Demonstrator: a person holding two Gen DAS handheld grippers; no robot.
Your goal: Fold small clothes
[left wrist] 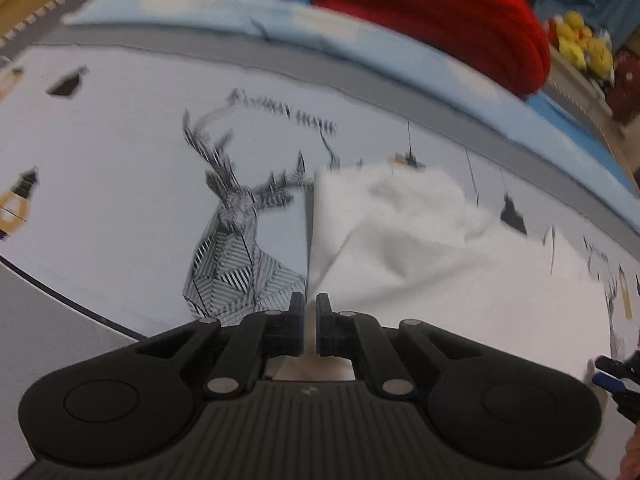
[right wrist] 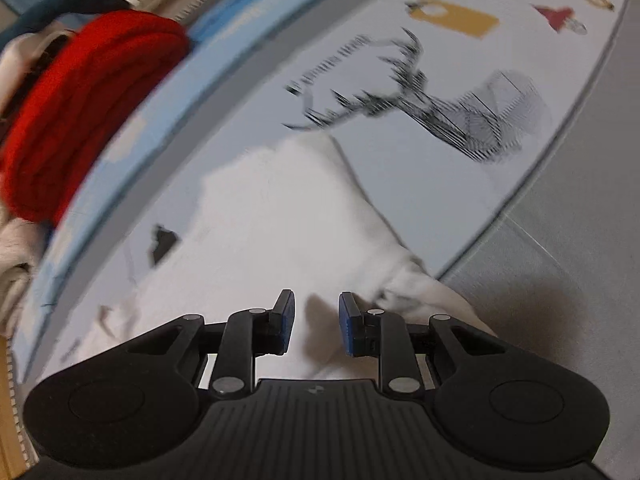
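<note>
Your table (left wrist: 60,340) under a printed cloth

You see a pale cloth (left wrist: 120,168) with a line-drawn stag (left wrist: 236,240) covering the grey table; a crumpled white garment (left wrist: 420,240) lies on it, a red folded item (left wrist: 440,12) at its far edge.

The left gripper (left wrist: 308,320) sits at lower centre, jaws pinched on a thin edge of the white garment (left wrist: 400,224), which spreads right over a pale mat (left wrist: 120,168) (printed with a deer). A red garment (left wrist: 440,12) lies upper right.
</note>
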